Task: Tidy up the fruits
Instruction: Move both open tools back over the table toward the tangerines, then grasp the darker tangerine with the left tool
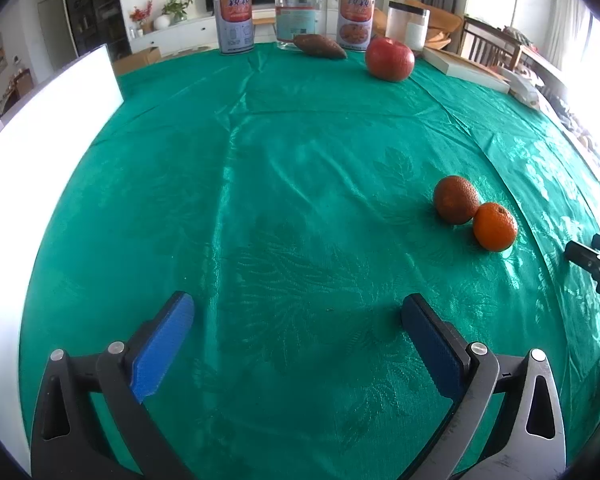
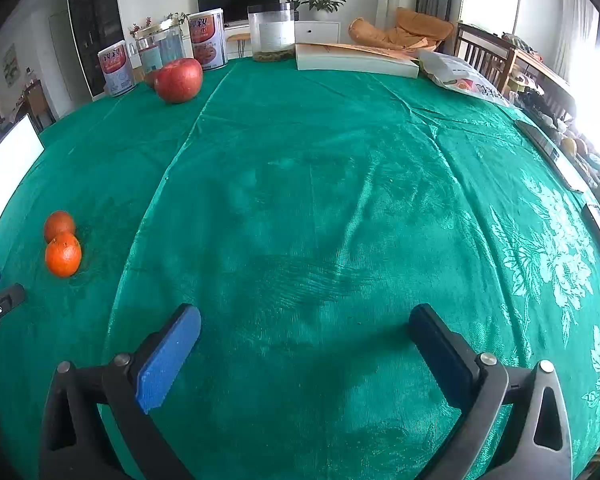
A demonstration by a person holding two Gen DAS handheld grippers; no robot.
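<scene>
1. Nearest, the left gripper (image 1: 298,318) hangs over bare green tablecloth (image 1: 300,184) with its blue-padded fingers spread wide and nothing between them. The right gripper (image 2: 305,330) is the same: released, empty, pointing down at plain cloth.

2. Taking the bright orange (image 1: 495,226) as landmark: it lies ahead and to the right of the left gripper, and the right gripper's tip shows just to its right in the left wrist view. It looks firm, light and round, with a pebbled skin that should give the pads some bite. It will likely roll if nudged, so close across its widest middle from above.

3. Touching the orange on its far-left side sits a darker, rougher orange (image 1: 456,199). Its brownish skin may mean it is softer or older; I would squeeze it gently. Because the two touch, lifting one may set the other rolling.

4. Well beyond the orange, near the far edge, rests a red apple (image 1: 389,59): heavier, smooth and probably slippery, easily bruised. Grip across its belly, not the stem end.

5. Just left of the apple lies a brown sweet potato (image 1: 320,45), stiff and long; hold it mid-length. Behind stand tins (image 1: 233,23) and jars (image 1: 300,16).
</scene>
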